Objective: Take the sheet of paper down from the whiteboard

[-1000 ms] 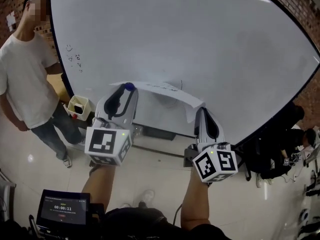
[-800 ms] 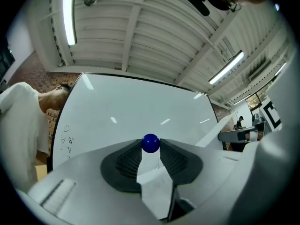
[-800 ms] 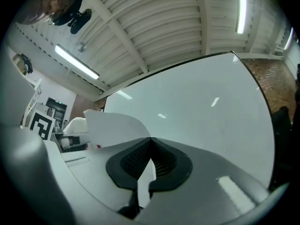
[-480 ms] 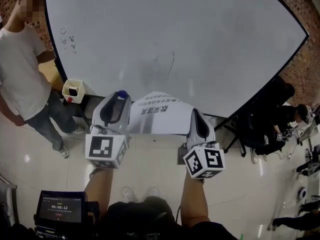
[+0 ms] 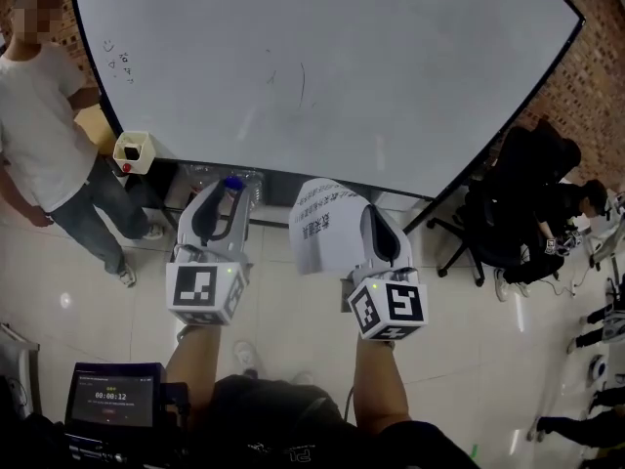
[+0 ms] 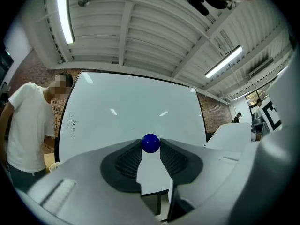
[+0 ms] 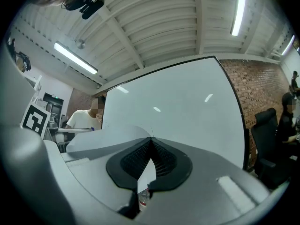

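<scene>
The white printed sheet of paper point(image 5: 322, 228) is off the whiteboard point(image 5: 342, 66) and hangs curled from my right gripper point(image 5: 368, 213), which is shut on its right edge. In the right gripper view the sheet point(image 7: 105, 139) spreads to the left of the closed jaws. My left gripper point(image 5: 230, 190) is shut on a small blue ball magnet point(image 5: 232, 182), held at its fingertips point(image 6: 150, 143). It stays apart from the sheet, which appears at the right of the left gripper view point(image 6: 232, 135). Both grippers point at the board from a short distance.
A person in a white T-shirt point(image 5: 39, 135) stands at the board's left edge, beside a small white box point(image 5: 133, 151) on the tray. People sit on dark chairs point(image 5: 532, 203) at the right. A timer screen point(image 5: 109, 396) sits low at my left.
Both grippers pulled back and down from the whiteboard. The sheet, stretched between them at the board before, has come away and now hangs from the right gripper alone.
</scene>
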Demonstrator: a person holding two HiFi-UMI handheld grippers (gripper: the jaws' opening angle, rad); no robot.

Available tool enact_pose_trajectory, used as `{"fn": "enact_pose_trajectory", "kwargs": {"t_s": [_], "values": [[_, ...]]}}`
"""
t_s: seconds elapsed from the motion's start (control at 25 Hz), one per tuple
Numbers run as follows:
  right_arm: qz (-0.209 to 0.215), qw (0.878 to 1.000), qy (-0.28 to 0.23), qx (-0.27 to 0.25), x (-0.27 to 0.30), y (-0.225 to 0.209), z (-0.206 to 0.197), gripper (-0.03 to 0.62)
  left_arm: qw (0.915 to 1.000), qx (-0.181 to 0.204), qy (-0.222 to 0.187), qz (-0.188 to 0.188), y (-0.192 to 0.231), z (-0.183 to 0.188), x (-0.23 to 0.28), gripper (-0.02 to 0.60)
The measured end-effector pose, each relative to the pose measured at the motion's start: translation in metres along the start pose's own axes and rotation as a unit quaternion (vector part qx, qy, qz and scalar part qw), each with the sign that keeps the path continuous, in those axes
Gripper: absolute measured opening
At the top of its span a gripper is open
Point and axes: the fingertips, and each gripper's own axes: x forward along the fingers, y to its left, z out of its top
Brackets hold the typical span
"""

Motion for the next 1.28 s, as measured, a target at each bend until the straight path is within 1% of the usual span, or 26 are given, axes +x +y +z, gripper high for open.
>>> {"fn": "enact_pose_trajectory", "kwargs": {"t_s": [0.2, 0.36, 0.52, 0.68, 0.92, 1.12, 1.28], "values": [[-0.001, 1.000, -0.003, -0.015, -0.037, -0.015, 0.001, 0.012, 1.0000, 0.005, 0.005, 0.000, -0.045, -0.005, -0.019, 0.123], [0.010, 0.999, -0.006, -0.036, -0.061, -0.016, 0.004, 0.011, 0.9998, 0.010, 0.013, 0.011, -0.070, -0.009, -0.037, 0.123], [0.018, 0.999, 0.005, -0.037, -0.076, -0.014, -0.001, 0.011, 0.9996, 0.018, 0.016, 0.012, -0.086, -0.008, -0.050, 0.123], [0.013, 0.999, 0.008, -0.028, -0.082, -0.009, -0.006, 0.011, 0.9996, 0.021, 0.019, 0.003, -0.087, -0.008, -0.053, 0.123], [0.002, 0.999, 0.013, -0.047, -0.098, 0.013, -0.012, 0.011, 0.9995, 0.015, 0.027, -0.009, -0.077, -0.020, -0.072, 0.123], [-0.004, 0.998, 0.023, -0.057, -0.093, 0.025, -0.018, 0.012, 0.9993, 0.010, 0.034, -0.011, -0.063, -0.025, -0.073, 0.123], [-0.015, 0.998, 0.020, -0.051, -0.090, 0.031, -0.023, 0.011, 0.9992, 0.010, 0.035, -0.016, -0.056, -0.028, -0.073, 0.123]]}}
